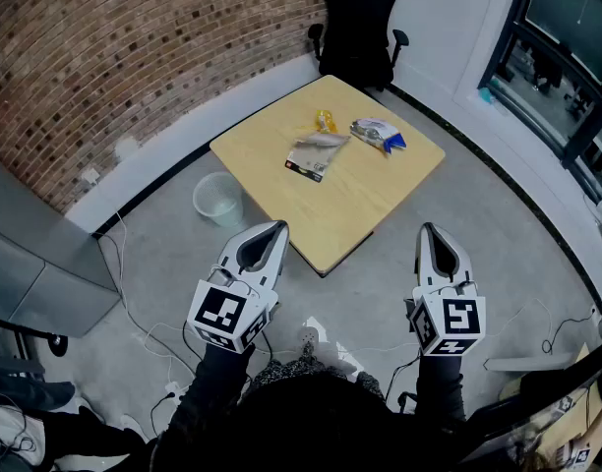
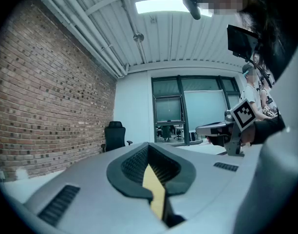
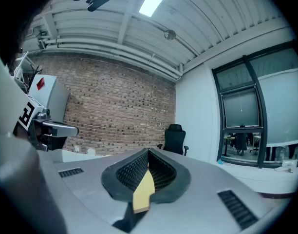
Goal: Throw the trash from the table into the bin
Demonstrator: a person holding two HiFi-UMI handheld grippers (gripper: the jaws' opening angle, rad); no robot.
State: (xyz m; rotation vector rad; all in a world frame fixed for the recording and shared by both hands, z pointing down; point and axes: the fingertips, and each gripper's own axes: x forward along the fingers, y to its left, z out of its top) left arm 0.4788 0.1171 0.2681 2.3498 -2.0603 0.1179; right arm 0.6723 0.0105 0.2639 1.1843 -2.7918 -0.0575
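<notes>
Left gripper, right gripper: nearest, held level, short of table. Jaws of each clenched tip to tip, nothing between. Wooden table ahead. On it: grey flat packet, yellow wrapper, silver-blue snack bag; print too small to read. White bin on floor just beside table's left edge. Black office chair beyond.
</notes>
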